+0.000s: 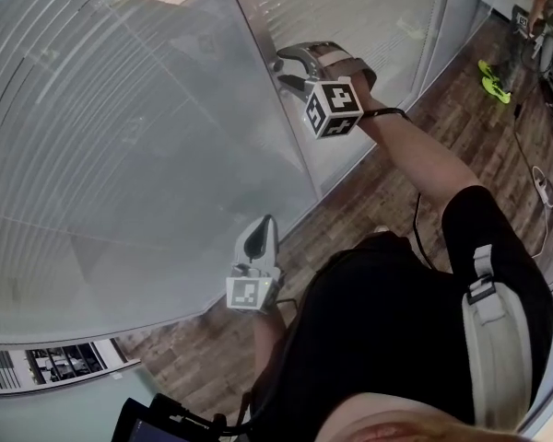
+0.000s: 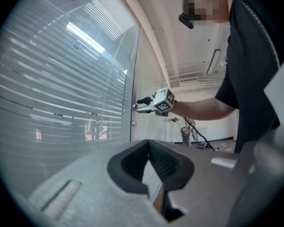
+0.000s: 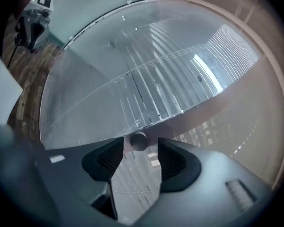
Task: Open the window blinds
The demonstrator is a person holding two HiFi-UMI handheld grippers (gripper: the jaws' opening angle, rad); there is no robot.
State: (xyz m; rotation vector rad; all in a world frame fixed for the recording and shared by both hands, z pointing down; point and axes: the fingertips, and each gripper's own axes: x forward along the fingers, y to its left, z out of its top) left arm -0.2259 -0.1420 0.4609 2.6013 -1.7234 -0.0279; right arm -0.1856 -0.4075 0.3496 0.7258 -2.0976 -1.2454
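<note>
Wood-plank flooring (image 1: 387,164) is bordered by a glass partition (image 1: 120,155), and the blinds (image 2: 61,93) are seen behind its glass, filling the left of the scene. Their slats are tilted enough that light and dim shapes show through between them, so the opening is judged partly done. The small round knob (image 3: 138,141) on the frame is bracketed by the right gripper (image 1: 280,70), whose jaws are spread wide with neither pad pressed on it; further turns may be needed. Nearer and lower, the left gripper (image 1: 265,224) is held level, closed and empty.
</note>
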